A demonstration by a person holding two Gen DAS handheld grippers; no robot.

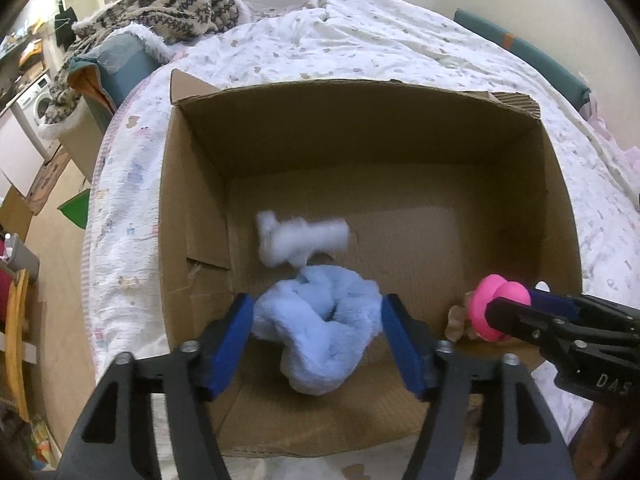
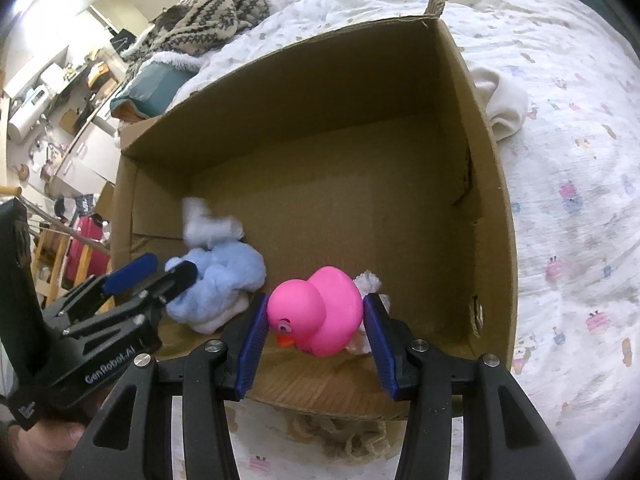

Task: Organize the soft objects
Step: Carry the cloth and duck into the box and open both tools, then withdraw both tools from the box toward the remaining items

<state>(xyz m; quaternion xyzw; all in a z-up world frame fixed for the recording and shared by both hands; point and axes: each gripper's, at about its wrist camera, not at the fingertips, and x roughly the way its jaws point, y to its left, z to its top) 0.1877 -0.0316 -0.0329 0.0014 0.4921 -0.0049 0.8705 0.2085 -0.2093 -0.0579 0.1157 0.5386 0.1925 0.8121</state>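
Cardboard box (image 1: 192,184) on bed. Left wrist view: left gripper (image 1: 318,332) spread, pads clear of light-blue plush (image 1: 316,320) lying inside, near wall. Right wrist view: right gripper (image 2: 316,320) pinches pink rubber duck (image 2: 320,312) over box floor.

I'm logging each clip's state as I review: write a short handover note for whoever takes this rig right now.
Left gripper: open, pads clear of the light blue plush, which is blurred, apparently dropping into the cardboard box.
Right gripper: shut on the pink rubber duck, held just inside the box's near edge.
Done: the blue plush is released into the box.
Left: release the duck; a white cloth lies on the bed outside the box, probably next.
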